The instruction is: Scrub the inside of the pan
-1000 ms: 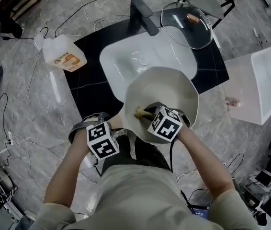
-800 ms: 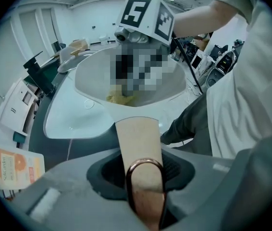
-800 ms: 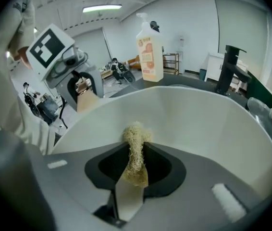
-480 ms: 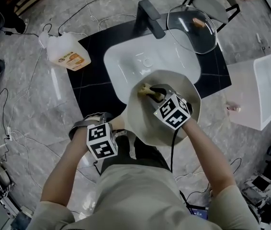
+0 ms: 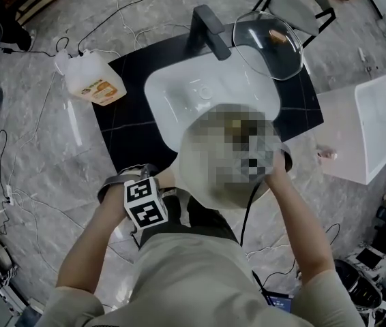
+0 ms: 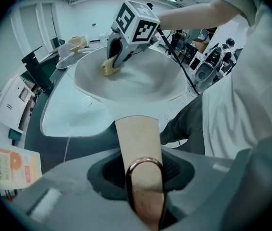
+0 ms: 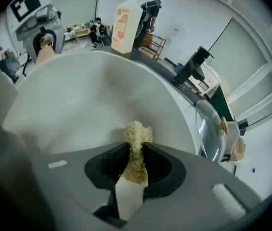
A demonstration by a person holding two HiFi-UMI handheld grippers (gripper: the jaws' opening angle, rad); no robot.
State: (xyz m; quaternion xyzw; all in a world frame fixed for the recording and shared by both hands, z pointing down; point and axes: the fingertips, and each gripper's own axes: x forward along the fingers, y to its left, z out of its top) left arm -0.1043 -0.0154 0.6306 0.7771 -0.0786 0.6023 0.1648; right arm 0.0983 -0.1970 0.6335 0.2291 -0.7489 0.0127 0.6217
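Observation:
A cream-white pan [image 5: 187,172] hangs over the sink, and a mosaic patch hides most of it in the head view. Its tan handle [image 6: 138,143] sits between the jaws of my left gripper [image 6: 143,186], which is shut on it at the near left rim [image 5: 153,195]. My right gripper [image 7: 135,146] is shut on a tan fibrous scrubber [image 7: 136,150]. The scrubber's frayed tip rests on the pan's inner wall [image 7: 78,100]. In the left gripper view, the right gripper [image 6: 114,61] presses the scrubber [image 6: 109,68] against the pan's far side [image 6: 145,83].
Below the pan is a white sink [image 5: 179,90] in a black counter, with a black faucet [image 5: 206,24] behind it. A glass lid [image 5: 268,43] lies at the back right. A soap bottle [image 5: 94,79] lies left. A white box [image 5: 367,128] stands right, and cables cross the floor.
My right gripper has carried the scrubber from the pan's near side across to its far side, toward the faucet. The left gripper and the handle have kept still.

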